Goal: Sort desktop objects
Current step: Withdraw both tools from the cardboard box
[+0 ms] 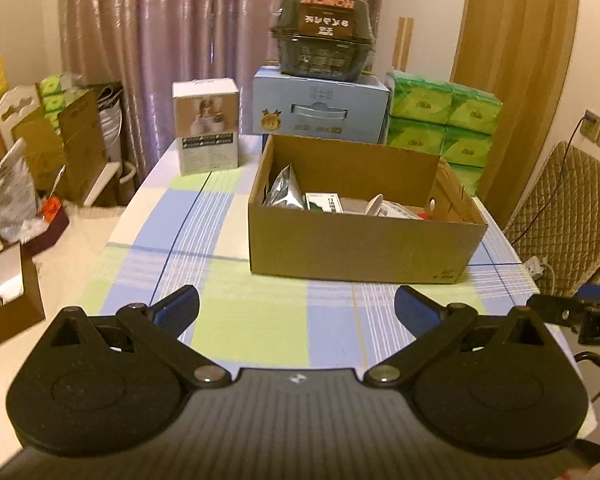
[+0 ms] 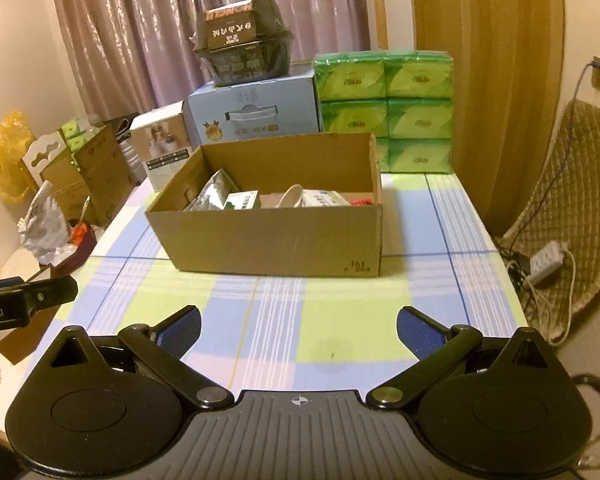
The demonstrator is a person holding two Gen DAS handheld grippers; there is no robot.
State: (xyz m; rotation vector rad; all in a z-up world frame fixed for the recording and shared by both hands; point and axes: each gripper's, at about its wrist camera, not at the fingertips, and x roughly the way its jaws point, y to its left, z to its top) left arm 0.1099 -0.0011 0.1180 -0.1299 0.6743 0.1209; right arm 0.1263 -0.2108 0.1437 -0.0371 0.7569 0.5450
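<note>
Nearest, the left gripper (image 1: 297,312) and the right gripper (image 2: 299,326) both hang with jaws spread wide and nothing between them, over a table (image 2: 284,320) covered in a blue, green and white checked cloth; further on stands an open cardboard box (image 2: 276,236) holding a silver pouch (image 2: 212,196), a green-and-white carton (image 2: 242,201) and other small items; behind it sit a pale blue box (image 2: 256,114), green tissue packs (image 2: 384,108) and a curtain (image 2: 140,32).

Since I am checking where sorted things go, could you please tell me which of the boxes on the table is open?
The brown cardboard box nearest the tools: topless, with packets inside. The white box and blue box behind are closed.
</note>
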